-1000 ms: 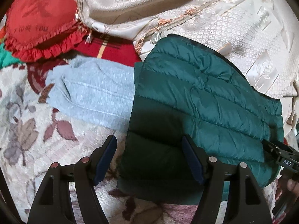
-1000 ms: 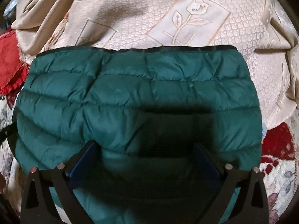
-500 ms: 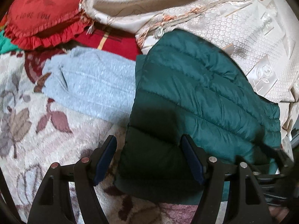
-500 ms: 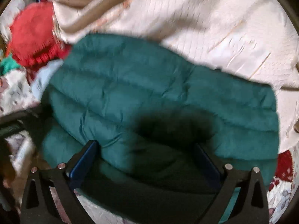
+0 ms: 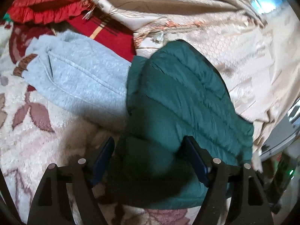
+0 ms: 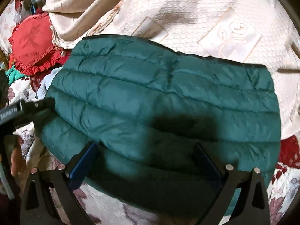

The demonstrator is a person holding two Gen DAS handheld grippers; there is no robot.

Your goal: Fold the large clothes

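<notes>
Folded dark-green quilted puffer jacket (image 6: 161, 101) lies on the floral blanket (image 5: 28, 131). We see its near edge between both grippers: left gripper (image 5: 150, 161) opening, right gripper (image 6: 146, 163) spread wide.

Folded jacket (image 6: 159, 97) lies on bed blanket (image 5: 33, 150), far edge on the draped bedspread (image 6: 206, 18). Fleece garment (image 5: 78, 78) just left of jacket, touching it. Frilled cushion (image 5: 46, 5) behind fleece, far left, w/ bedspread to its right.
</notes>
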